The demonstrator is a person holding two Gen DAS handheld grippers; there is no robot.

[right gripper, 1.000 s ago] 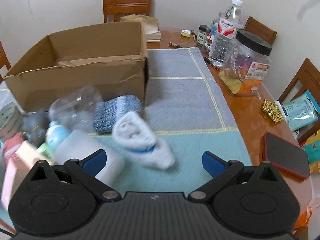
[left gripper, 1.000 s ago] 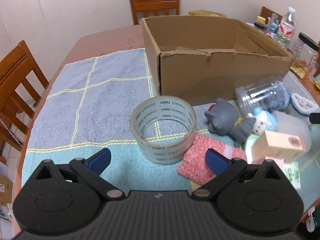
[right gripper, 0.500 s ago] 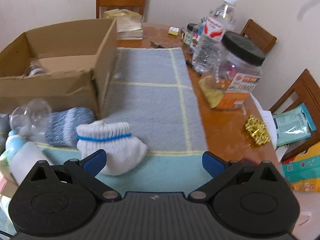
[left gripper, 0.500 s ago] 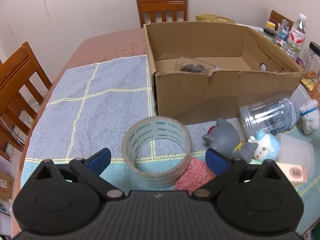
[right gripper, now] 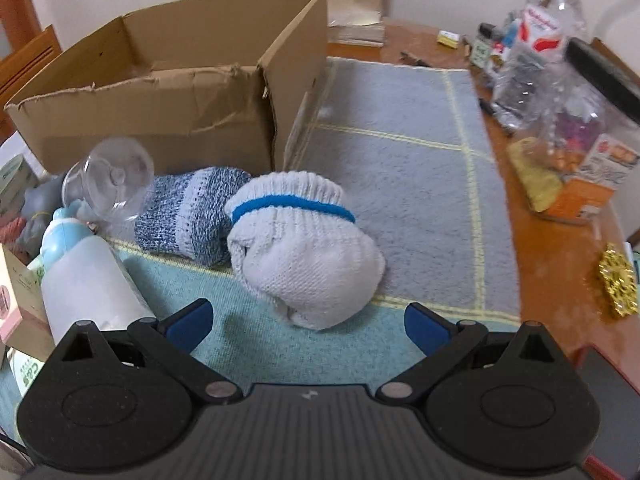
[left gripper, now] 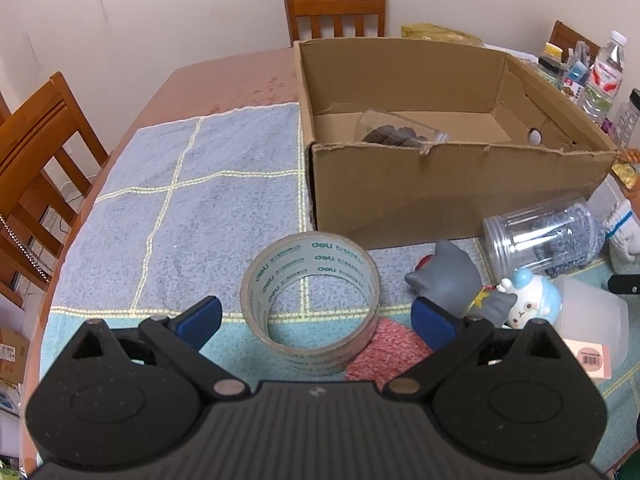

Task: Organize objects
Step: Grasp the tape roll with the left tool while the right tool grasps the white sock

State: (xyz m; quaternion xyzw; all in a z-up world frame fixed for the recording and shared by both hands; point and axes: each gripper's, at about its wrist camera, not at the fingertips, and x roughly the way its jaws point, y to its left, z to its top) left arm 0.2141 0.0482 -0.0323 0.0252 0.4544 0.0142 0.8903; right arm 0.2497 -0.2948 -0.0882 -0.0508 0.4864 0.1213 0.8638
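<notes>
My left gripper (left gripper: 316,318) is open and empty, just short of a roll of clear tape (left gripper: 311,302) lying on the towel. A red knit piece (left gripper: 386,354) and a grey toy (left gripper: 450,280) lie to its right. My right gripper (right gripper: 308,322) is open and empty, with a rolled white sock with a blue band (right gripper: 300,248) just beyond its jaws. A blue-grey sock (right gripper: 192,216) and a clear jar (right gripper: 110,184) lie to the left. The open cardboard box (left gripper: 460,184) stands behind and holds a clear jar (left gripper: 396,132).
A blue-and-white figure (left gripper: 530,304), a white plastic container (right gripper: 86,284) and a pink box (left gripper: 592,360) crowd the towel's near side. Bottles and a black-lidded jar (right gripper: 576,120) stand on the wooden table at right, with a gold ornament (right gripper: 618,280). Chairs surround the table.
The left gripper has risen and now looks down into the box. The right gripper swung right, then back left and closer, so the white sock sits centred before its jaws.
</notes>
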